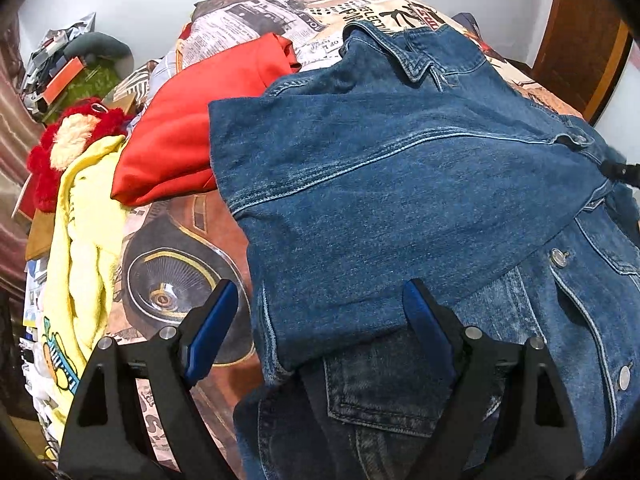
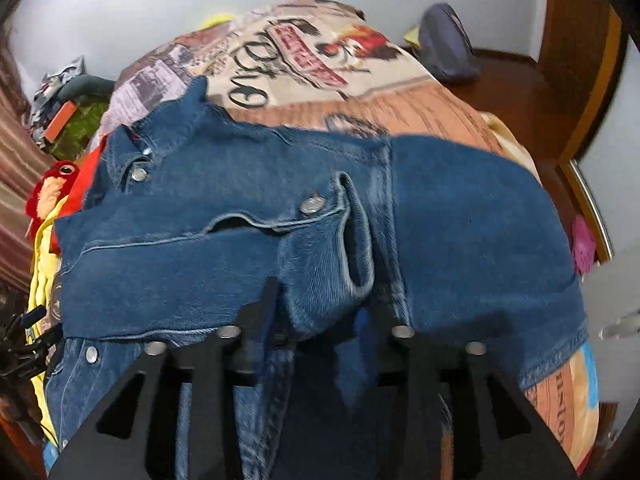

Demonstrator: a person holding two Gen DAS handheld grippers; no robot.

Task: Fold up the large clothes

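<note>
Lying collar-away lengthwise, denim jacket (image 1: 420,184) (sleeve folded across); left claw (image 1: 320,320) spread, right claw (image 2: 320,312) pinching its cuff.

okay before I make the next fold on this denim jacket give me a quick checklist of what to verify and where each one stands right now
1. Left gripper open, holding nothing: ok.
2. Right gripper pinching the denim jacket: cannot tell, fabric hides the tips.
3. Sleeve folded across the jacket body: ok.
4. Collar flat: not ok, it stands up.
5. Red garment apart from the jacket: not ok, the edges touch.
</note>
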